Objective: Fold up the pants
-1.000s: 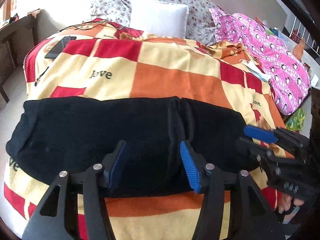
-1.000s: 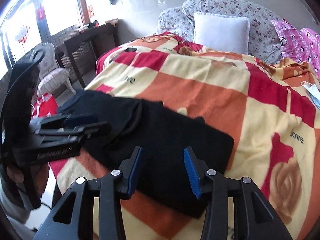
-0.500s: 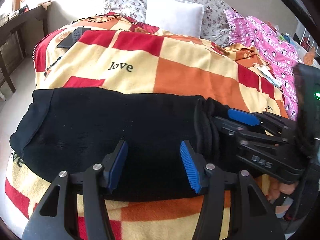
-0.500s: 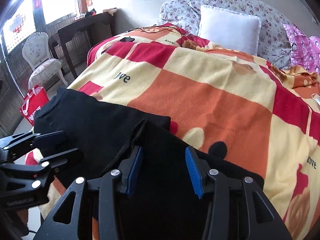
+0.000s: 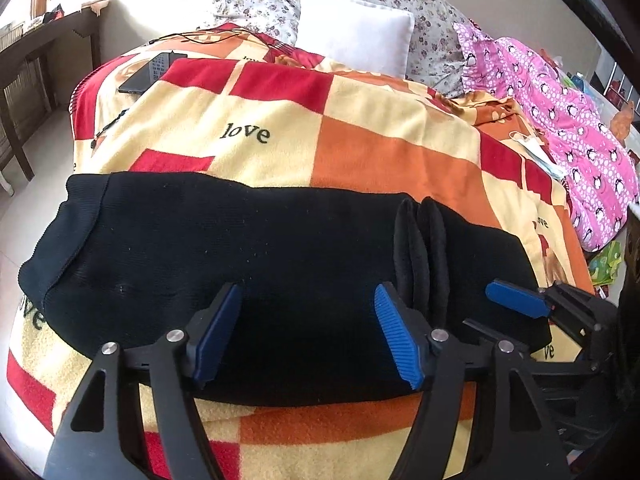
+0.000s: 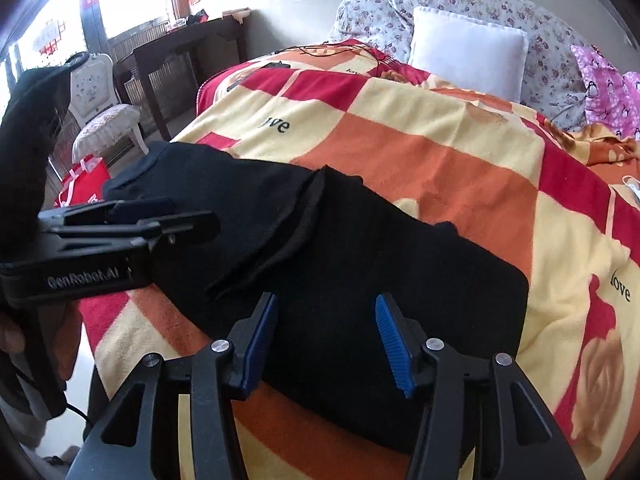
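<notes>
My left tongs (image 5: 308,334) opening wide, gripping nothing, my right tongs (image 6: 326,340) opening too, empty, black pants (image 5: 260,264) lying at twelve o'clock on the blanket (image 5: 380,152).

Matt black knit pants (image 5: 240,248), fuzzy fleece checked blanket (image 5: 360,120), smooth white cloth pillow (image 5: 356,36), ribbed blue plastic pads (image 5: 394,340) on matt black plastic gripper frames, dark wooden desk (image 6: 180,48)

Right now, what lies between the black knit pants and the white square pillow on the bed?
Only the checked red, orange and cream fleece blanket; the left wrist view shows nothing resting on that stretch between the black knit pants and the white square pillow.
</notes>
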A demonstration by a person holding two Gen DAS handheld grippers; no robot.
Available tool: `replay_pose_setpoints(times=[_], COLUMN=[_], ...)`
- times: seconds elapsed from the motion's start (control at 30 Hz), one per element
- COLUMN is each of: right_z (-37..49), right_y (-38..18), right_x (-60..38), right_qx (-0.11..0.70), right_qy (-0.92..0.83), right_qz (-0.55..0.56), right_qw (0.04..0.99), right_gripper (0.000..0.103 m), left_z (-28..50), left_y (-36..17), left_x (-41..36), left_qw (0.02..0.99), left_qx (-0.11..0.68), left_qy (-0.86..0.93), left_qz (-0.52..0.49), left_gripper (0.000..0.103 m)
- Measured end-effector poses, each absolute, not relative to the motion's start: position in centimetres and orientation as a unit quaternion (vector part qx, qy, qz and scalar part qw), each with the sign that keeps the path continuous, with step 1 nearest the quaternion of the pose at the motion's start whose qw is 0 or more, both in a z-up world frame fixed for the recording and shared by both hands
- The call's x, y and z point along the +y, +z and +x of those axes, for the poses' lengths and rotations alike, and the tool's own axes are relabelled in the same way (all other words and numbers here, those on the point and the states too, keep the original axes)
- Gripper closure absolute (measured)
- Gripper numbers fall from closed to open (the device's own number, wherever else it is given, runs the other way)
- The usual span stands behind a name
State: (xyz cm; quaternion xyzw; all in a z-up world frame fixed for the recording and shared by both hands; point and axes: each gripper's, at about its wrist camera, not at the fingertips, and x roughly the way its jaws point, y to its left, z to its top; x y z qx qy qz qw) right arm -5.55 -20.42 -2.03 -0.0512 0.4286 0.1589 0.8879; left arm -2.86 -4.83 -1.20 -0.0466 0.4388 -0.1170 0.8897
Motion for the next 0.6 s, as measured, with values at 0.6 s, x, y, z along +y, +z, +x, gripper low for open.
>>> replay_pose_setpoints(times=[0.6], right_z=[-2.6], right_y=[-0.4], right_x=[-20.7], right_qx=[0.411], right_qy=[0.167], right_qz=[-0.011], right_qw=[0.896], right_gripper=[0.046], left_z=[-3.0], left_y=[-0.5], left_x=[-2.0], left_qw=[0.892], left_qx=[0.435], left_qy=[-0.099], left_qz=[-0.076], left_gripper=[0.029])
